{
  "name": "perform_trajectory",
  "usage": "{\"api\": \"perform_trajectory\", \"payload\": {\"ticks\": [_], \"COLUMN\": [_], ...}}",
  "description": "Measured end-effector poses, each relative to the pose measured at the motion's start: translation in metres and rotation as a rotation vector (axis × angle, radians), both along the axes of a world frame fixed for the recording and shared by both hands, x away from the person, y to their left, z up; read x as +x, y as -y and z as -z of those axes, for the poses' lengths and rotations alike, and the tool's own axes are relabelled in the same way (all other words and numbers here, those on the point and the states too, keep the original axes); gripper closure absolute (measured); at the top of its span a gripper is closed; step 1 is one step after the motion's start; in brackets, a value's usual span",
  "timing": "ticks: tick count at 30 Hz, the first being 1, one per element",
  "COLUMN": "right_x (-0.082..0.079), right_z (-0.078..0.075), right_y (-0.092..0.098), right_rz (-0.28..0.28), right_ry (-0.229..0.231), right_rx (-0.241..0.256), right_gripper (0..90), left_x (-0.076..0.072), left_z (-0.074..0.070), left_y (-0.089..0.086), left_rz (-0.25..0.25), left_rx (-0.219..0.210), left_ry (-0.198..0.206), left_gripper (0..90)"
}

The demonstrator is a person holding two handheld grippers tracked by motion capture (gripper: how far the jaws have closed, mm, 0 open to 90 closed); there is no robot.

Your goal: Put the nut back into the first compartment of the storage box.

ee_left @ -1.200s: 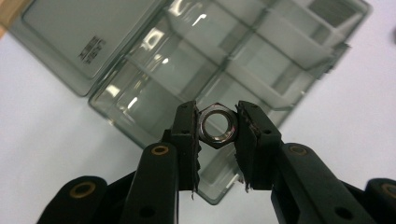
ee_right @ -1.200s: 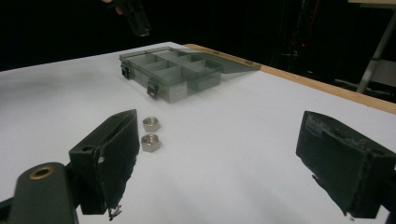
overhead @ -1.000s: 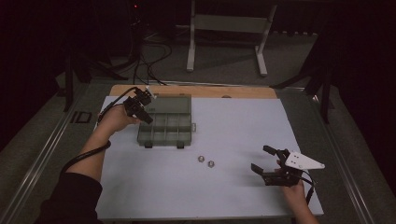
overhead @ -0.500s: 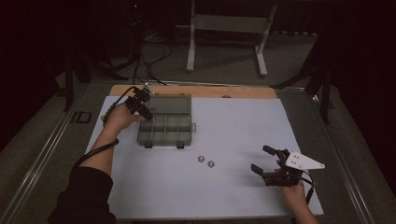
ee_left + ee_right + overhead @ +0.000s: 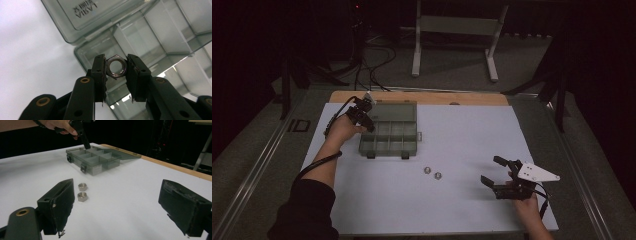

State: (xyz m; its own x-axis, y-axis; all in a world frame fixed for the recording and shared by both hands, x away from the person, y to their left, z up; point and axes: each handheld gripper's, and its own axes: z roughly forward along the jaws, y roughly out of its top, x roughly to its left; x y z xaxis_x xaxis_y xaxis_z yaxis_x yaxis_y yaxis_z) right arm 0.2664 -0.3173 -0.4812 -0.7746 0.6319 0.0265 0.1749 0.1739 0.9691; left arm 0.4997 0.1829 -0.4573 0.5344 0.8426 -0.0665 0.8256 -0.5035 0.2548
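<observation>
At far left, my left gripper (image 5: 116, 68) clamps a steel nut (image 5: 115, 66) between its jaws, poised over a corner compartment of the clear plastic organizer box (image 5: 388, 134), its lid thrown back and the compartments I can see bare. Two more nuts (image 5: 432, 173) lie on the white table (image 5: 462, 125) mid-frame. My right gripper (image 5: 498, 175) rests wide open, holding nothing, near them.
</observation>
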Motion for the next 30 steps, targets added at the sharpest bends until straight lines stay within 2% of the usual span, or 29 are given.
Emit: {"api": "perform_trajectory", "payload": {"ticks": [2,4,5,10,14,23,30], "right_x": [0.0,0.0,0.0,0.0,0.0,0.0,0.0], "right_z": [0.0,0.0,0.0,0.0,0.0,0.0,0.0], "right_y": [0.0,0.0,0.0,0.0,0.0,0.0,0.0], "right_rz": [-0.001,-0.001,-0.001,-0.002,-0.002,-0.002,-0.002], "right_ry": [0.0,-0.001,-0.001,0.0,-0.001,0.001,0.0], "right_rx": [0.002,0.002,0.002,0.001,0.001,0.001,0.001], "right_gripper": [13.4,13.4,13.4,13.4,13.4,13.5,13.5], "left_x": [0.0,0.001,0.0,-0.001,-0.004,-0.015,-0.028], "left_z": [-0.001,-0.003,-0.005,-0.01,-0.014,-0.034,-0.047], "left_y": [0.002,0.002,0.001,-0.001,-0.002,0.003,0.009], "left_rz": [-0.023,-0.035,-0.04,-0.05,-0.035,0.02,0.083], "left_rx": [0.006,-0.004,-0.002,-0.027,-0.045,-0.08,-0.102], "left_ry": [0.01,0.009,0.013,0.014,0.009,0.011,-0.003], "left_gripper": [62.1,61.3,57.9,56.9,56.9,56.9,56.1]}}
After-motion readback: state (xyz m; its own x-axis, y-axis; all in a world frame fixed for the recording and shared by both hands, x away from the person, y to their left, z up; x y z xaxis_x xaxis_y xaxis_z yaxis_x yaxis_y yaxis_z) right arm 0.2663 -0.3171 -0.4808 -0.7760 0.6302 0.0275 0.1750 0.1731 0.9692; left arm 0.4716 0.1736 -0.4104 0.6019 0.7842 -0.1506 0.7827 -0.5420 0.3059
